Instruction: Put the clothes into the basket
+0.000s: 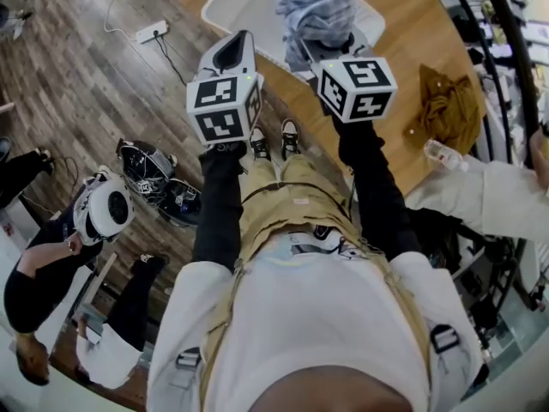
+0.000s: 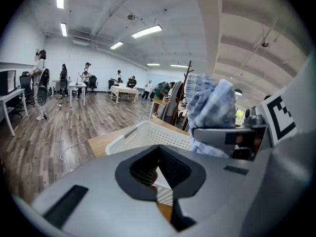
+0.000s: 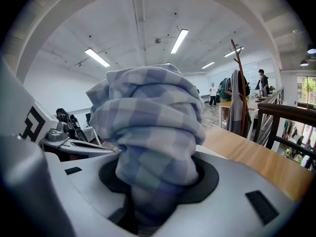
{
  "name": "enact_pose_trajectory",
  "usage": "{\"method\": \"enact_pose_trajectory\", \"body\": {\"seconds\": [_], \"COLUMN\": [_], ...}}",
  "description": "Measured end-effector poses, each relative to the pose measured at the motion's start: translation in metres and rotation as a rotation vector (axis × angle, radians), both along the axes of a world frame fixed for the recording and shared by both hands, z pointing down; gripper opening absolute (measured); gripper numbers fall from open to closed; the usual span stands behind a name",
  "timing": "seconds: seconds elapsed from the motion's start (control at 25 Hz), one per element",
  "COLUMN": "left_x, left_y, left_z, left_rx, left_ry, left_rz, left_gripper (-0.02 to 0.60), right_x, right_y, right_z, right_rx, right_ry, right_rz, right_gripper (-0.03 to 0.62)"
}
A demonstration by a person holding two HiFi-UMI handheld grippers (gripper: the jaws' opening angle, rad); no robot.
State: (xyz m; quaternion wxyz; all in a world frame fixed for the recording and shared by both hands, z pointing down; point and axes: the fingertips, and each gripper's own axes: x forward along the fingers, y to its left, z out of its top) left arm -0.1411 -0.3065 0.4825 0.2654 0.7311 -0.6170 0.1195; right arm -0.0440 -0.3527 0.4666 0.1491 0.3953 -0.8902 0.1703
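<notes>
The right tool (image 3: 157,181) is clamping a bunched blue checked garment (image 1: 316,9) above the white basket (image 1: 244,7) on the worktop (image 1: 403,33); the left tool (image 2: 157,174) is hovering beside it, jaws narrowly parted and empty; a brown garment (image 1: 446,101) is lying nearby.

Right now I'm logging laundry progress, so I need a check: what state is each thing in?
Blue-and-white checked cloth: bunched, clamped in the right gripper, held up off the table.
White perforated plastic basket: on the wooden table, no clothes seen inside.
Mustard-brown crumpled garment: lying on the table, outside the basket.
Left gripper: open, empty.
</notes>
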Motion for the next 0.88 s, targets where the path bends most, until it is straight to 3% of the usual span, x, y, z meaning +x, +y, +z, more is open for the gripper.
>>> {"method": "enact_pose_trajectory", "body": {"seconds": [0.88], "left_x": [-0.009], "left_y": [-0.018], "left_z": [0.051], "left_rx": [-0.122], "left_ry": [0.027], "left_rz": [-0.040], "left_gripper": [0.002], "right_x": [-0.015], "right_y": [-0.048], "right_z": [0.145], "right_rx": [-0.268], "right_ry": [0.175], "right_rz": [-0.049], "right_gripper": [0.206]}}
